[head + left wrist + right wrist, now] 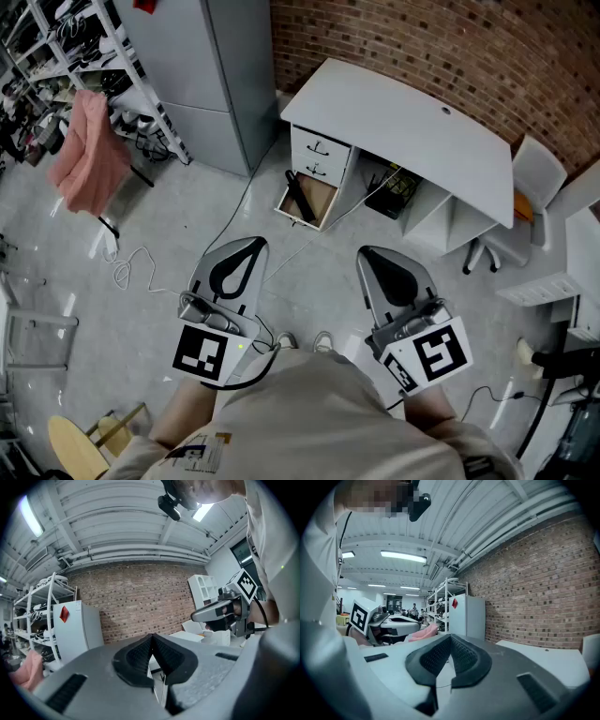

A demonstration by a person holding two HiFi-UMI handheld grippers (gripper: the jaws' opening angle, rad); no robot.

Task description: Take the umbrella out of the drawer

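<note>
Grey concrete floor (178, 202) runs to a red brick wall (450, 37) on the far side, where a white curved surface (412, 122) stands. Its lowest white drawer (296, 218) is open, with a dark folded umbrella (300, 195) lying inside. Near the person, well apart from the drawer, the left tool (255, 244) and the right tool (366, 253) each have jaws closed together on nothing.

Bottom drawer (322, 199) pulled open, upper centre of frame, white front, brown wood inside. Black folded umbrella (300, 197) lies flat in it, diagonal along the left side.
</note>
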